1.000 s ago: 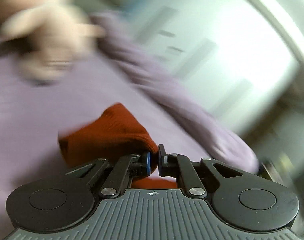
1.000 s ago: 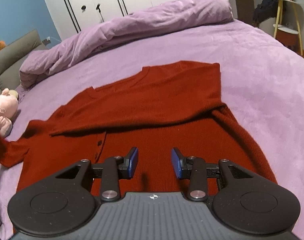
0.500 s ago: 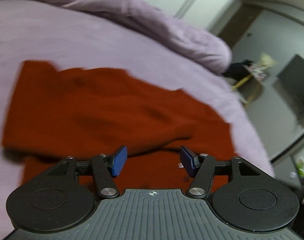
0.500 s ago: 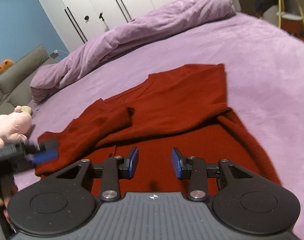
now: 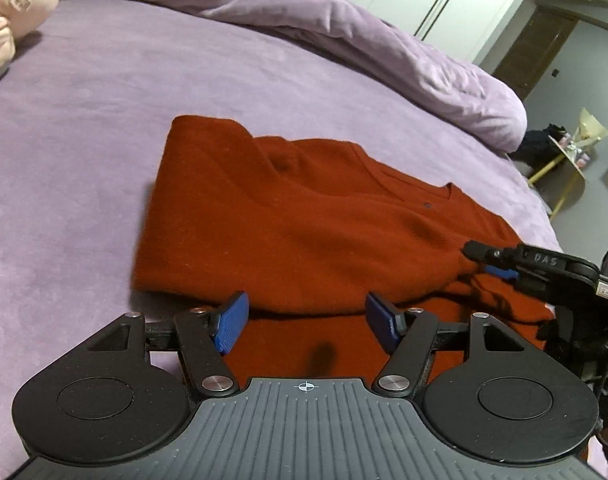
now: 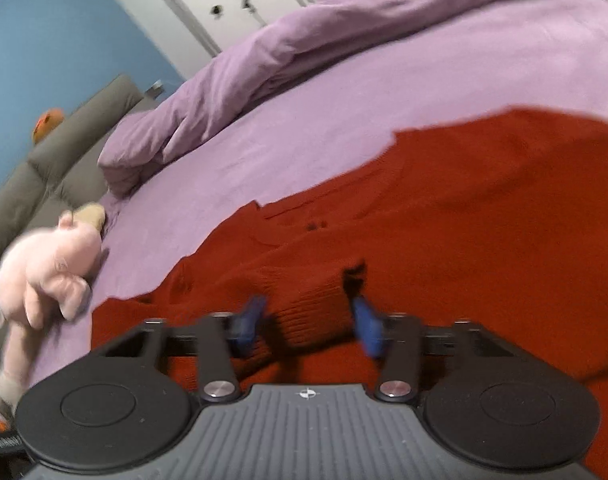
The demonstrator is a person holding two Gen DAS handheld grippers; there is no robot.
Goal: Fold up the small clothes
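The bed (image 5: 84, 128), under a purple cover with a bunched duvet (image 5: 344, 36) along its far side, carries the whole job. A red cardigan (image 5: 304, 220) lies spread on it, just ahead of both pairs of tongs. One side panel or sleeve is already laid over the body, leaving a straight folded edge on the left in the left wrist view.

The step in hand looks like the second sleeve fold. In the right wrist view a ribbed cuff (image 6: 308, 304) sits between the pads of the right tongs (image 6: 310, 322), whose jaws are closing on it. The pads do not yet seem to press the knit, though blur makes this uncertain. The left tongs (image 5: 306, 322) hang over the near hem with jaws opening and nothing between them.

The next move probably calls for a firm pinch on the cuff, then a lift and a carry across the body so the sleeve lies flat. The left tongs may have to pin or smooth the folded edge.

A pink plush toy (image 6: 48, 268) lies well apart from the cardigan, towards the grey sofa (image 6: 44, 176).

The right wrist view is smeared by motion, so the buttons and neckline are faint. The near hem is hidden behind both tool bodies, and the cardigan's right side is cut off at the frame edge.
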